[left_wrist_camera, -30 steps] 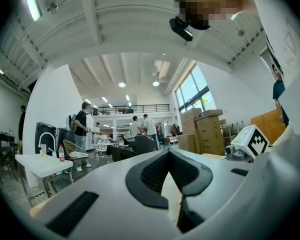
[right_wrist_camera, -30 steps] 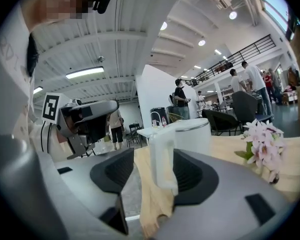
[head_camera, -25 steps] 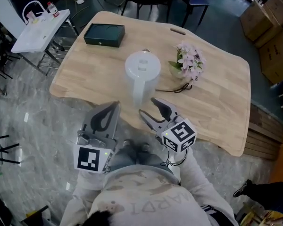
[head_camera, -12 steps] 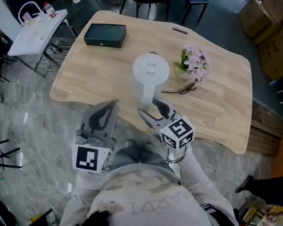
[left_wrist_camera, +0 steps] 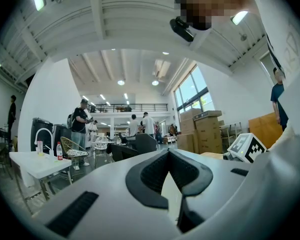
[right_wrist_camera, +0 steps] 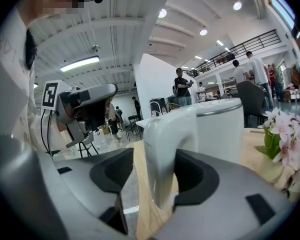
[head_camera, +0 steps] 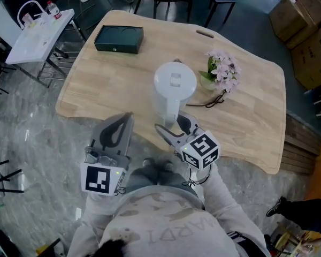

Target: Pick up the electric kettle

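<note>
The white electric kettle [head_camera: 174, 88] stands upright near the front middle of the wooden table [head_camera: 251, 116], with its handle [head_camera: 168, 114] turned toward me. My right gripper [head_camera: 169, 121] is open, one jaw on each side of the handle. In the right gripper view the handle [right_wrist_camera: 166, 149] fills the space between the jaws of the right gripper [right_wrist_camera: 157, 176]; a gap shows at the left pad, and the right pad lies close against the handle. My left gripper [head_camera: 128, 118] hangs off the table's front edge, left of the kettle, shut and empty; its pads [left_wrist_camera: 169, 155] meet at the tips.
A dark green box [head_camera: 119, 39] lies at the table's far left. Pink flowers [head_camera: 221, 71] and a black cord [head_camera: 207, 102] sit right of the kettle. A white folding table [head_camera: 36, 33] stands to the left, cardboard boxes [head_camera: 307, 33] to the right, chairs behind.
The right gripper has closed in on the kettle, so the handle now sits between its open jaws. The left gripper has stayed where it was.
</note>
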The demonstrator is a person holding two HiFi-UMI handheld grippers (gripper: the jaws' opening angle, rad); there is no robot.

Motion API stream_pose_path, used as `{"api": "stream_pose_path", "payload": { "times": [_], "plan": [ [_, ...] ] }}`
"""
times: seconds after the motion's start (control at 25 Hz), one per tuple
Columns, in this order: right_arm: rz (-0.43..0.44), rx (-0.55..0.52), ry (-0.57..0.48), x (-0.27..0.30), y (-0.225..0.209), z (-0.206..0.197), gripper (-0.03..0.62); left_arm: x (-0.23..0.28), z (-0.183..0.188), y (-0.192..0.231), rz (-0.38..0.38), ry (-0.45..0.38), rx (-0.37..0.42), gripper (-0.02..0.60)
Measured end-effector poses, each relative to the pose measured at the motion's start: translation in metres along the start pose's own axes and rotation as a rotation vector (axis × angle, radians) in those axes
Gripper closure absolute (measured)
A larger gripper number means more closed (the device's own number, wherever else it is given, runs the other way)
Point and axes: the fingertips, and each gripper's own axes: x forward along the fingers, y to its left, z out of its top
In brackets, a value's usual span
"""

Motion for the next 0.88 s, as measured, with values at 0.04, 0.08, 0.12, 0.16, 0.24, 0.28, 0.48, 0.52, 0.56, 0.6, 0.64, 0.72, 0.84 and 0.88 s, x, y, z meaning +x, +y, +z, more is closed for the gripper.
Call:
{"api": "stream_pose_path", "payload": {
  "times": [0.04, 0.08, 0.12, 0.16, 0.24, 0.28, 0.48, 0.52, 0.56, 0.6, 0.64, 0.72, 0.84, 0.88],
  "plan": [
    [0.002, -0.001, 0.001, 0.001, 0.0, 0.0, 0.359, 0.0, -0.001, 0.001, 0.0, -0.001, 0.0, 0.581],
    [0.003, -0.002, 0.001, 0.002, 0.0, 0.0, 0.359, 0.001, -0.001, 0.001, 0.0, -0.001, 0.001, 0.581],
    [0.005, -0.003, 0.003, 0.004, 0.0, 0.0, 0.359, 0.001, -0.001, 0.002, -0.001, -0.002, 0.002, 0.581],
    [0.008, -0.004, 0.004, 0.005, 0.0, 0.001, 0.359, 0.002, -0.001, 0.003, -0.001, 0.0, 0.002, 0.581],
    [0.012, -0.006, 0.007, 0.007, 0.0, 0.001, 0.358, 0.003, -0.001, 0.005, 0.001, 0.001, 0.0, 0.581],
    [0.015, -0.007, 0.008, 0.009, 0.0, 0.002, 0.358, 0.003, -0.002, 0.006, 0.002, 0.002, 0.0, 0.581],
    [0.028, -0.01, 0.01, 0.014, 0.001, 0.002, 0.359, 0.004, -0.004, 0.009, 0.007, 0.005, -0.001, 0.581],
    [0.031, -0.013, 0.012, 0.015, 0.001, 0.002, 0.359, 0.005, -0.003, 0.01, 0.008, 0.004, -0.001, 0.581],
    [0.034, -0.016, 0.014, 0.016, 0.002, 0.002, 0.359, 0.005, -0.003, 0.01, 0.009, 0.003, -0.001, 0.581],
    [0.036, -0.018, 0.016, 0.017, 0.002, 0.002, 0.359, 0.006, -0.003, 0.011, 0.01, 0.002, -0.001, 0.581],
    [0.039, -0.019, 0.018, 0.017, 0.003, 0.002, 0.359, 0.006, -0.003, 0.012, 0.01, 0.004, -0.002, 0.581],
    [0.043, -0.021, 0.02, 0.018, 0.004, 0.002, 0.359, 0.007, -0.004, 0.012, 0.009, 0.011, -0.002, 0.581],
    [0.052, -0.023, 0.023, 0.02, 0.006, 0.003, 0.359, 0.009, -0.003, 0.012, 0.007, 0.01, -0.001, 0.581],
    [0.055, -0.025, 0.025, 0.02, 0.007, 0.003, 0.359, 0.009, -0.003, 0.012, 0.007, 0.009, -0.001, 0.581]
  ]
}}
